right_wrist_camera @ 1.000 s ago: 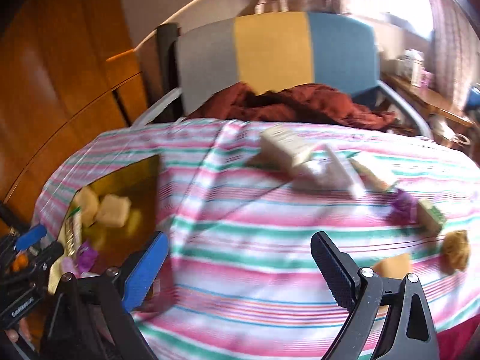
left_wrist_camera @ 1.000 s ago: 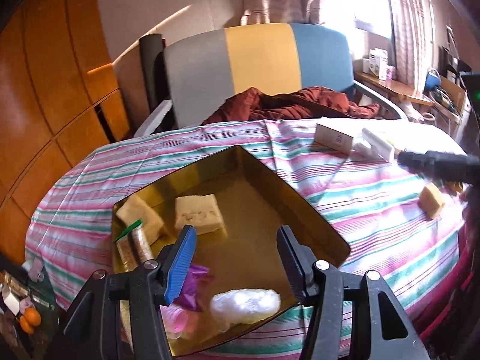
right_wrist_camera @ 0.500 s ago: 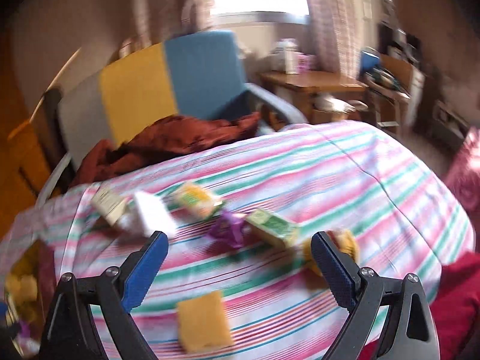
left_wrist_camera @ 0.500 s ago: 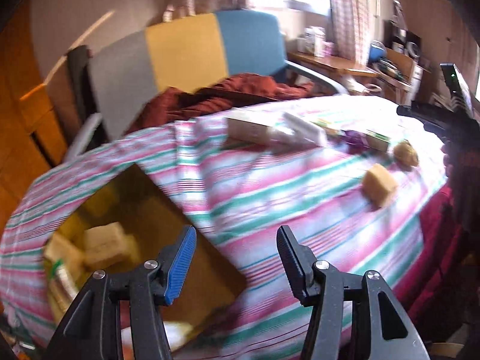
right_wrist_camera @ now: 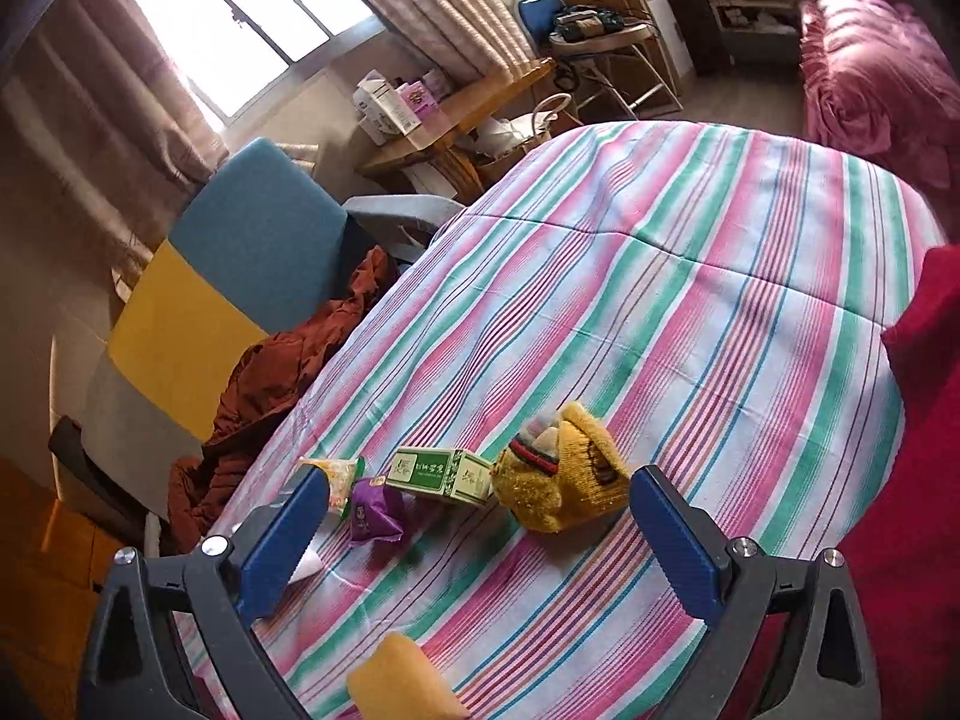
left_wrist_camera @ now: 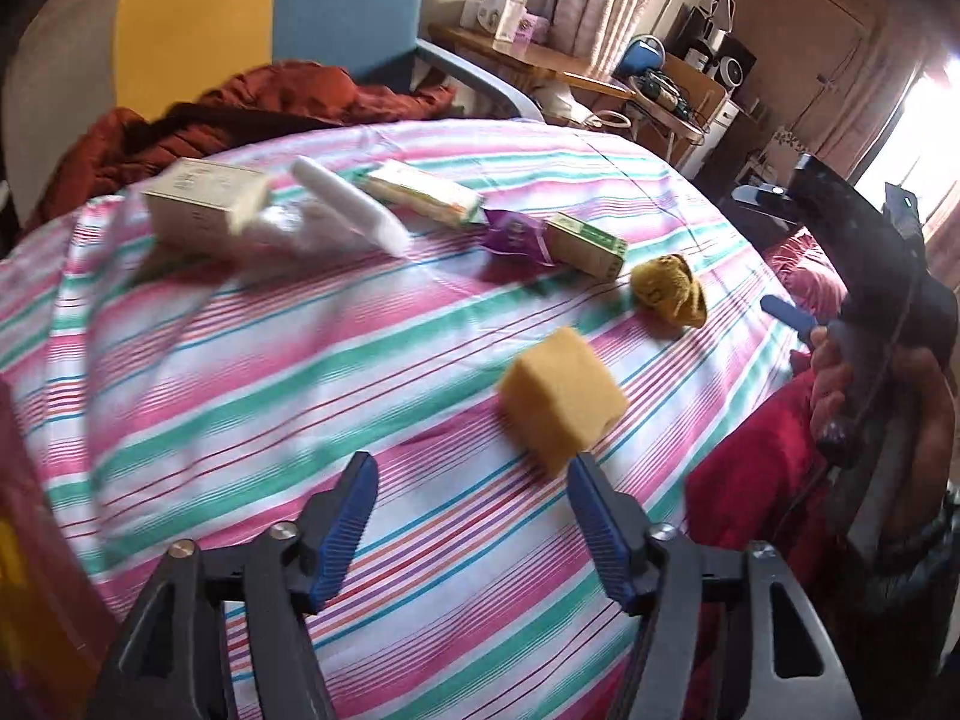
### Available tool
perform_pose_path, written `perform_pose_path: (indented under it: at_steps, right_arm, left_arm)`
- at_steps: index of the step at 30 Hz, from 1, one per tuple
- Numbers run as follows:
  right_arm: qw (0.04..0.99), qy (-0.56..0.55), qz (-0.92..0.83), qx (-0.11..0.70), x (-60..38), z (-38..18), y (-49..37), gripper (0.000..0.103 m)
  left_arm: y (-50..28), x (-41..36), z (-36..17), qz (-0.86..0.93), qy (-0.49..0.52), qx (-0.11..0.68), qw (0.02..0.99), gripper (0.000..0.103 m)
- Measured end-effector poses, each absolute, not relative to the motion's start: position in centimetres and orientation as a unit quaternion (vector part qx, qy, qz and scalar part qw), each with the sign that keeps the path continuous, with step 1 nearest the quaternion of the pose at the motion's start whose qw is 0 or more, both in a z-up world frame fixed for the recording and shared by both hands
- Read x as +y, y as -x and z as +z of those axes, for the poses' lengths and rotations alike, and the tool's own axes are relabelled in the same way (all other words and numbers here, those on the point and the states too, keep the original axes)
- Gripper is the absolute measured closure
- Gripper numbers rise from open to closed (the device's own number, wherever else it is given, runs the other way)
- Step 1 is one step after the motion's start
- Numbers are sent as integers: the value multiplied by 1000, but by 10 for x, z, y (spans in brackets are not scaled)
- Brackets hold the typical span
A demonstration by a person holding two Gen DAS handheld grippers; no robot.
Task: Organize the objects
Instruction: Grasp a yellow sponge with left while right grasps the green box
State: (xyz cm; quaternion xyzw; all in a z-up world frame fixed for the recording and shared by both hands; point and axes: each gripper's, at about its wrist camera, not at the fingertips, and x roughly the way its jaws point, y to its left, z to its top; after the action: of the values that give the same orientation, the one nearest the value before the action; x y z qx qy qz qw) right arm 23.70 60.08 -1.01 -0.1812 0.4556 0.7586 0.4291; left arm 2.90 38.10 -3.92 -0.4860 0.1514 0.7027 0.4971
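Gold tray gone from view, blocky yellow sponge (left_wrist_camera: 561, 399), striped cloth (left_wrist_camera: 300, 360)

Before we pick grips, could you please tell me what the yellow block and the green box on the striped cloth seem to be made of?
The yellow block looks like soft foam sponge: matte, porous faces, rounded edges. The green box looks like thin printed cardboard: crisp folded edges, slightly glossy print. Both judged by look only.

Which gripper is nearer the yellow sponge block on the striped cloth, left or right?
Left. The left gripper hangs open with the yellow sponge block just ahead of its right finger. The right gripper frames the yellow knitted toy instead.
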Motion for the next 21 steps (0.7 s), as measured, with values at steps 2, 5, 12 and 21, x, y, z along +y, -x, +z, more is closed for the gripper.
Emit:
perform_pose_path:
  at_steps: [2,5,12,21]
  right_arm:
    - [439,153,741,485,608,-13,-254,2]
    - [447,131,715,521,615,-21,-271,2]
    - [430,154,714,531,614,-28,-258,2]
    - [411,207,737,495,611,-28,-231,2]
  left_arm:
    - [-31,401,-44,692,499,142,503,25]
    - [-36,430,-53,678,515,140,505,20]
    - [-35,469,-91,670,544,169,477,21]
    - [-32,434,-90,659,523,157,516,47]
